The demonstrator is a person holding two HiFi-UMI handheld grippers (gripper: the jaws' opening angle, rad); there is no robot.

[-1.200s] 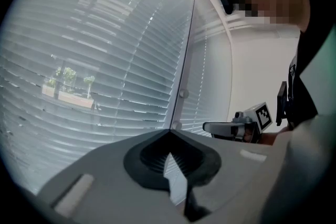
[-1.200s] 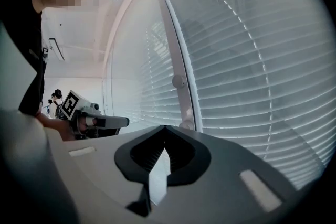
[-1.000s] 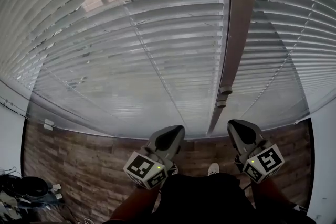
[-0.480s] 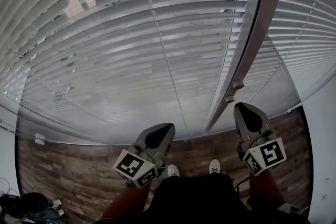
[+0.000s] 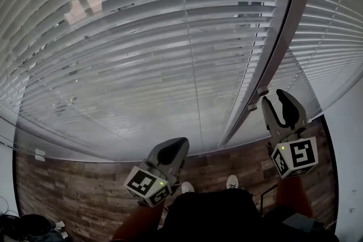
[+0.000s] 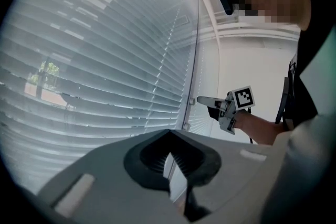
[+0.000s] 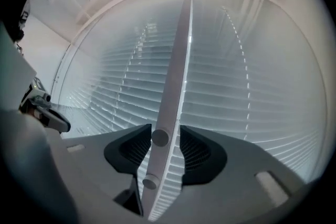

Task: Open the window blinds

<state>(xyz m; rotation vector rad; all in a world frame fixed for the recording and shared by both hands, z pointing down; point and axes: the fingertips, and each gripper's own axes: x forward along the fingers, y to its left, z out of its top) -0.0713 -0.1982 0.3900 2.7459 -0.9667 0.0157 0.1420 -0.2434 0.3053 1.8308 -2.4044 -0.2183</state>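
Note:
White slatted blinds (image 5: pixel 142 54) hang over the left window, with a second set (image 5: pixel 337 48) to the right of a grey upright frame post (image 5: pixel 283 37). Two small round knobs (image 5: pixel 262 90) sit low on the post; in the right gripper view they are the upper knob (image 7: pixel 160 137) and the lower one (image 7: pixel 150 183). My right gripper (image 5: pixel 275 97) is open, with its jaws on either side of the post and the upper knob (image 7: pixel 165 128). My left gripper (image 5: pixel 173 151) hangs low and shut, empty (image 6: pixel 169 136), apart from the blinds.
Brown wood-plank floor (image 5: pixel 74 190) lies below the window, with the person's white shoes (image 5: pixel 231 181) on it. A white wall (image 5: pixel 350 139) closes in on the right. Dark clutter (image 5: pixel 22 226) sits at the lower left. A thin lift cord (image 5: pixel 190 54) runs down the left blind.
My right gripper has risen toward the frame post and opened, so that its jaws now flank the knobs. The left gripper stays low and shut. The head view has shifted left.

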